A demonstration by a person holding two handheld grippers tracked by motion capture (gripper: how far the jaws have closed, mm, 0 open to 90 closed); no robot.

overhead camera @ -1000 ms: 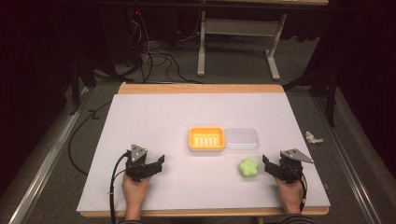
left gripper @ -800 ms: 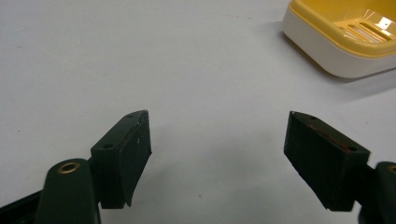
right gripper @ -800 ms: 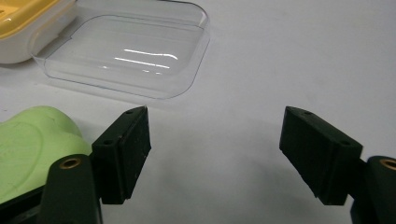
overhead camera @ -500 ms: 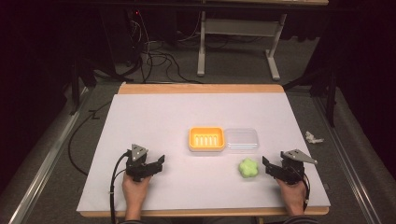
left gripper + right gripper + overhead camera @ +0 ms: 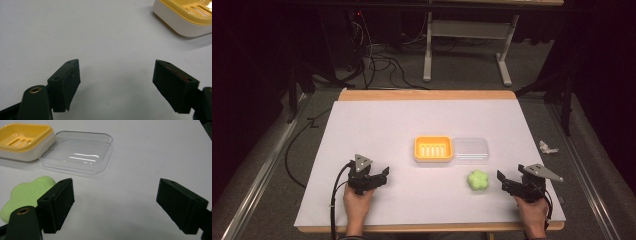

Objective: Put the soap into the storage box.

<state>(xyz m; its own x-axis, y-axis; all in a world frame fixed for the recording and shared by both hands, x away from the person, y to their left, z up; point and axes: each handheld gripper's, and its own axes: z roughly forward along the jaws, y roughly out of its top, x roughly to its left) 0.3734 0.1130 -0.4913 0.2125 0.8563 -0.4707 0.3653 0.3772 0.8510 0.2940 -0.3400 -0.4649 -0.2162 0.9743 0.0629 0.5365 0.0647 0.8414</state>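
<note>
A yellow soap dish [image 5: 433,149] with a slotted floor sits mid-table, and its clear plastic lid [image 5: 470,150] lies open-side up against its right side. A green flower-shaped soap [image 5: 478,180] rests on the white table cover in front of the lid. My left gripper [image 5: 382,176] is held low near the front left, open, with bare table between its jaws; the soap dish [image 5: 185,17] lies ahead to its right. My right gripper [image 5: 504,180] is open just right of the soap [image 5: 27,195], which lies beside its left jaw. The lid [image 5: 77,151] and dish [image 5: 23,141] lie ahead.
The white cover [image 5: 377,130] spans a wooden table whose edges show at back and front. A crumpled white scrap [image 5: 548,147] lies off the table's right edge. Cables [image 5: 377,60] and a metal stand's legs [image 5: 467,55] occupy the floor behind.
</note>
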